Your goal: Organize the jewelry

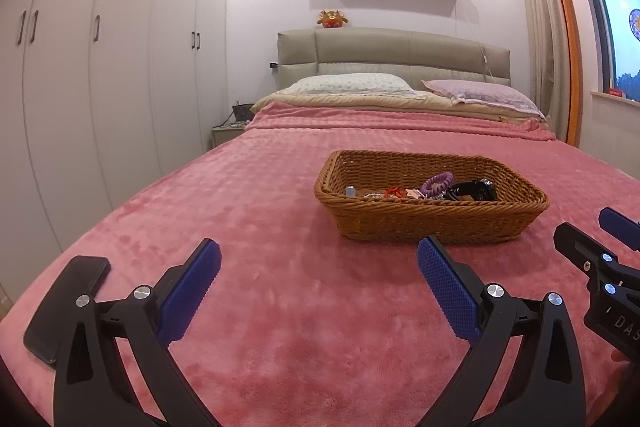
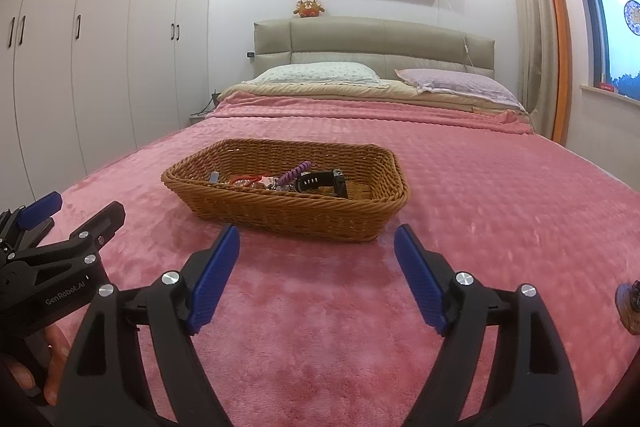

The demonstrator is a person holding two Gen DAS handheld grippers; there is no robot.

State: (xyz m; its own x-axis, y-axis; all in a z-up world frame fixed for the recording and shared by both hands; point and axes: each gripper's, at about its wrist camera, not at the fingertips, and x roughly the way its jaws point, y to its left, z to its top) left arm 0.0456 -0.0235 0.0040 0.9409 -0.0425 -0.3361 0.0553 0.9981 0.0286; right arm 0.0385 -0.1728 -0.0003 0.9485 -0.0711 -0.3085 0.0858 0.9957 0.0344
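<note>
A: The basket (image 1: 430, 223) is woven wicker, ribbed and slightly shiny, and the blanket (image 1: 280, 327) under it is fluffy pink fleece.

B: The left gripper (image 1: 318, 291) is matt black plastic with bright metal screws; its pads (image 1: 448, 291) are rough, dotted blue rubber. The phone (image 1: 60, 303) is glossy black, and the headboard (image 2: 372, 45) is smooth padded leather.

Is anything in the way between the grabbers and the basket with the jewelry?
Nothing visible is. Only bare pink blanket lies between the open right gripper and the basket. The open left gripper has a clear path too; the phone lies off to its left.
</note>
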